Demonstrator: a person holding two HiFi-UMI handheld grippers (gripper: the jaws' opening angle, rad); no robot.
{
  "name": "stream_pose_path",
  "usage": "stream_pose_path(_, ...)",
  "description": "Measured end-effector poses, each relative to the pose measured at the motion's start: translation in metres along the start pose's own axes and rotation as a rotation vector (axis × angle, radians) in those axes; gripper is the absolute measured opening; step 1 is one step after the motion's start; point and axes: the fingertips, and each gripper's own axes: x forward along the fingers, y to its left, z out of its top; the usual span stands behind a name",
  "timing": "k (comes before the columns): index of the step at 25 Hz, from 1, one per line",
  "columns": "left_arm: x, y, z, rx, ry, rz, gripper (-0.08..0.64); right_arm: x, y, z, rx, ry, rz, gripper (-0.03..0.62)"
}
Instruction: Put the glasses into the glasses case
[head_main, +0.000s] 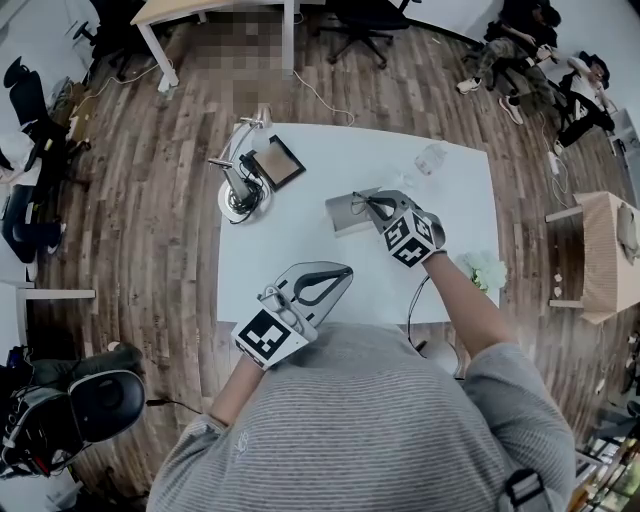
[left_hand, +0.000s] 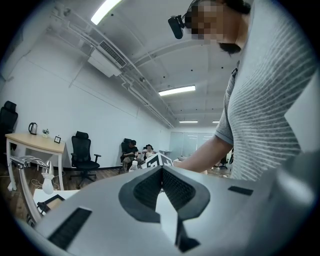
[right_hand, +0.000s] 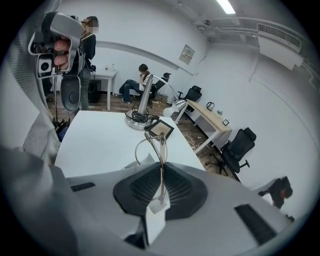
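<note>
Centre of the frame, over the table (head_main: 330, 160) | my right claw (head_main: 374, 206) pinching the glasses (right_hand: 159, 145) at the case (head_main: 345, 218) | left claw (head_main: 340, 275) closed, empty | next, I judge: lower them inside.

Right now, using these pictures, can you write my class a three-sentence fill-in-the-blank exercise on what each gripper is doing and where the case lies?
1. The right gripper is shut on the ____.
2. The left gripper is shut and holds ____.
3. In the head view, the glasses case lies on a table whose top is ____ in colour.

Missing words: glasses; nothing; white.
</note>
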Motion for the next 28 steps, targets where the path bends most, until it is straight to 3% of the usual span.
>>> stream_pose_path(11,-0.001,0.001,-0.003,-0.002,0.007,0.007,0.012,0.028,0.016,-0.019,-0.299,0.125,0.036,0.026)
stream_pose_path(22,-0.002,0.007,-0.007,-0.03,0.015,0.025,0.012,0.051,0.026,-0.036,-0.454,0.205,0.047,0.026)
stream_pose_path(28,-0.002,0.009,-0.01,-0.036,0.026,0.027,0.012,0.063,0.026,-0.044,-0.509,0.227,-0.015,0.025)
